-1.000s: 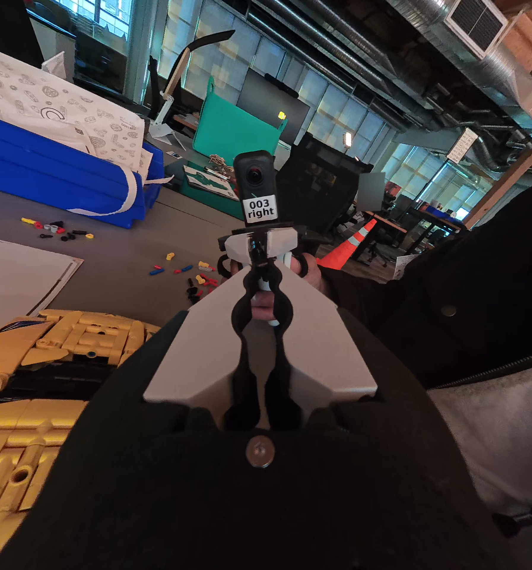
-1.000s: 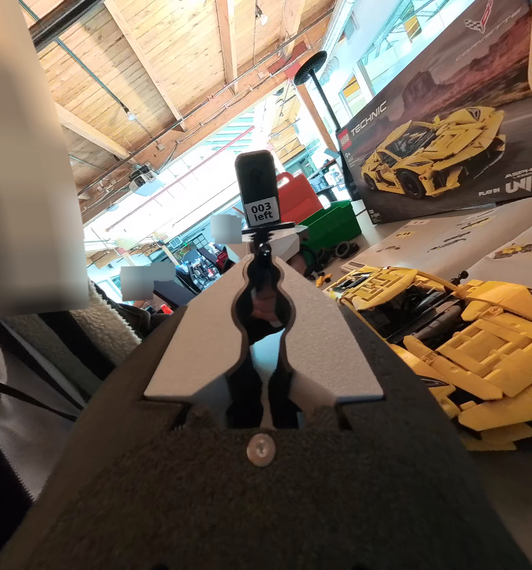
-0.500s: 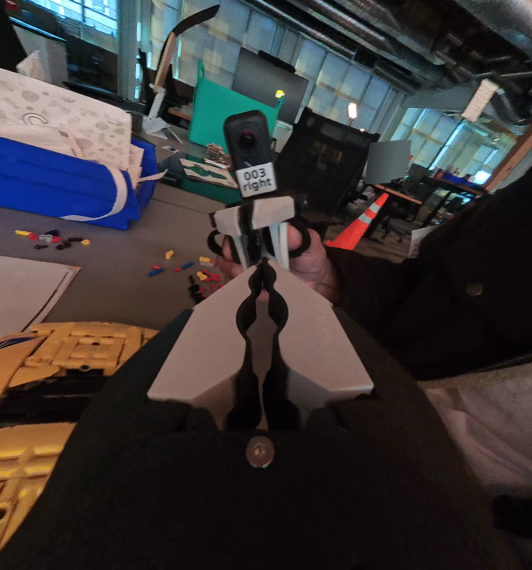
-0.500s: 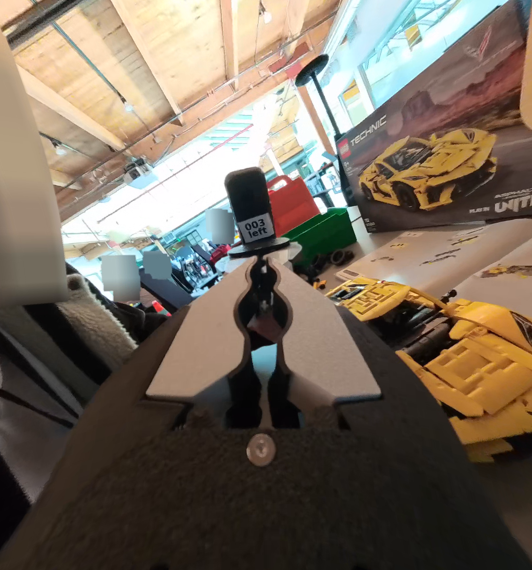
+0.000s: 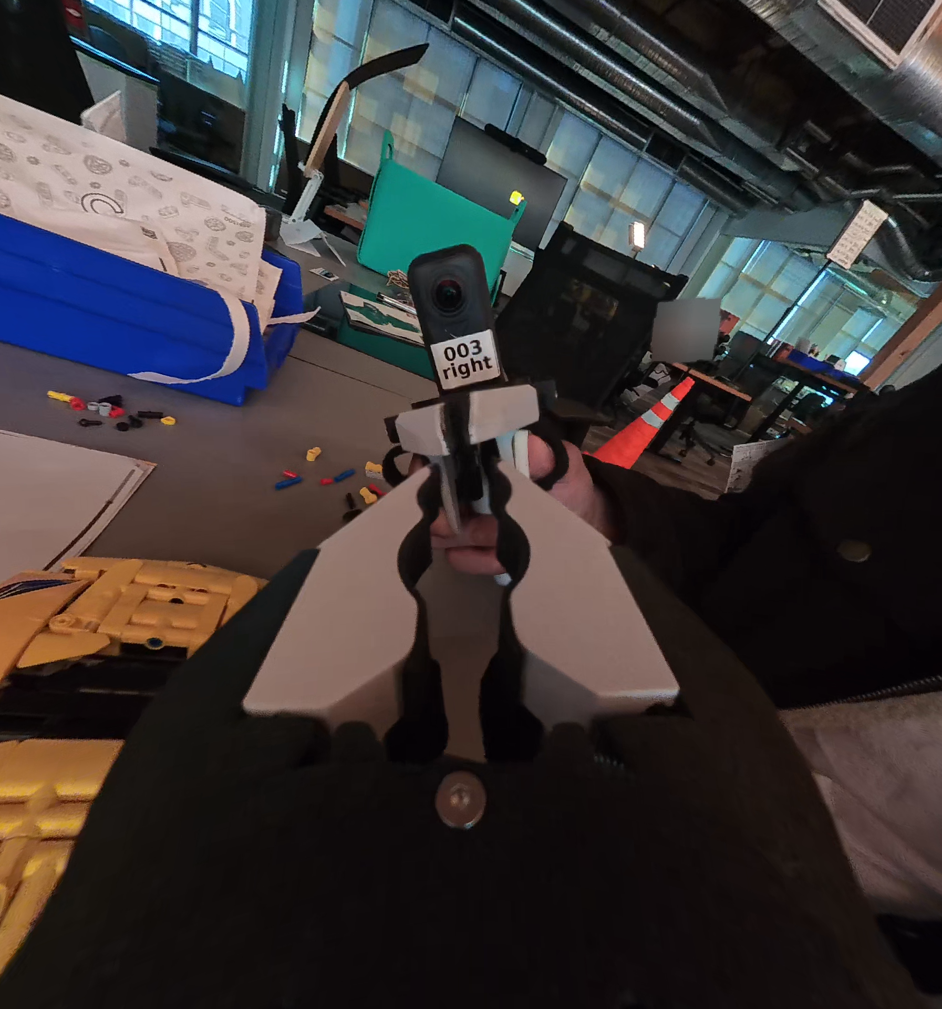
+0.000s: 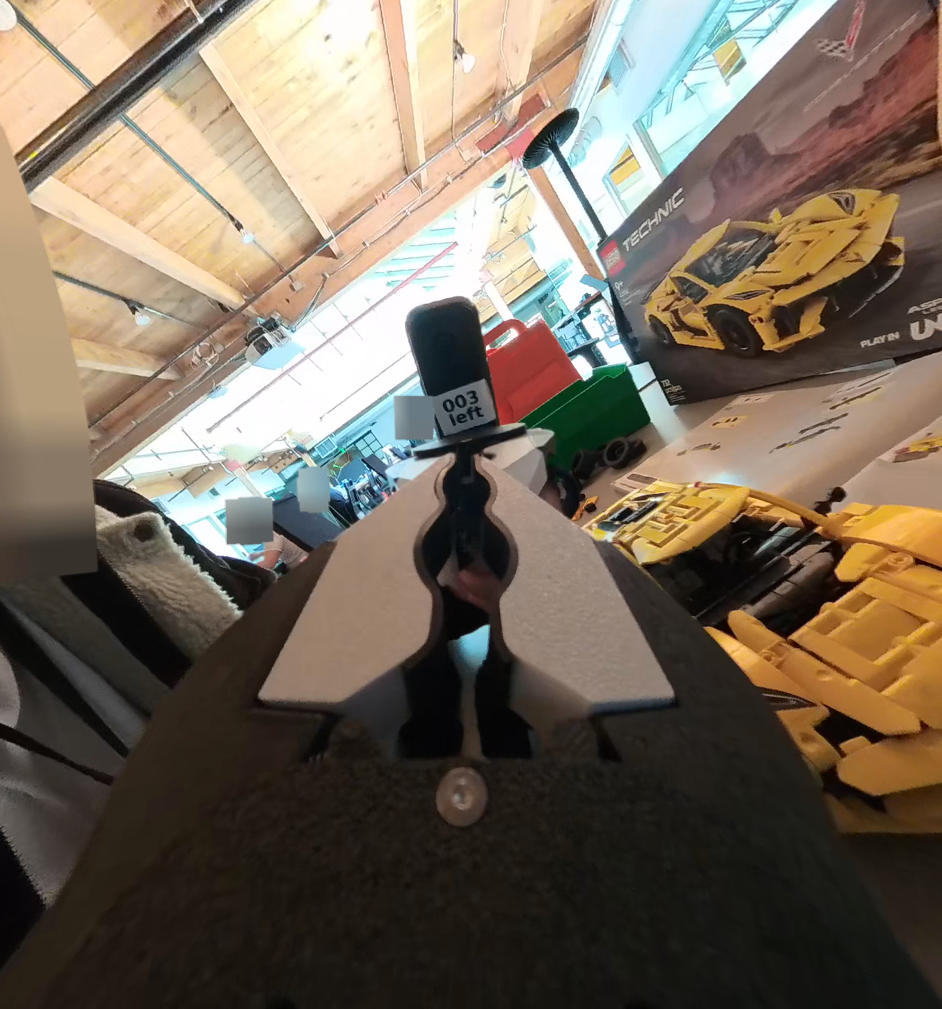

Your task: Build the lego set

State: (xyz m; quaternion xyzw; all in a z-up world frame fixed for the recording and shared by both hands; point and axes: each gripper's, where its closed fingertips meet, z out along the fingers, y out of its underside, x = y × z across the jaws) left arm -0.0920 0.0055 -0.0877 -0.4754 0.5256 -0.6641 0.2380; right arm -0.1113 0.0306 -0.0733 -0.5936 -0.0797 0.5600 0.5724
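Yellow Lego car [image 6: 818, 628]: partly built, on desk [image 5: 228, 464] near its front edge. Loose small pieces [image 5: 326, 480] scattered mid-desk. Left gripper [image 5: 460, 475], right gripper [image 6: 466, 464]: tips facing, jaws closed together, nothing held.

The two grippers face tip to tip, the right gripper [image 5: 460, 513] blocking the left gripper [image 5: 462, 480]; the yellow brick-built car [image 6: 818, 617] crowds one side. Bare grey tabletop [image 5: 223, 469] lies open between scattered small coloured pegs [image 5: 315, 475] and the blue plastic bin [image 5: 103, 322].

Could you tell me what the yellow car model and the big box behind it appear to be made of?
The yellow car model looks like moulded plastic: smooth, slightly glossy panels with pin holes and seams between pieces. The big box looks like printed cardboard, flat-faced with a satin photo print, though its edges are too soft to confirm.
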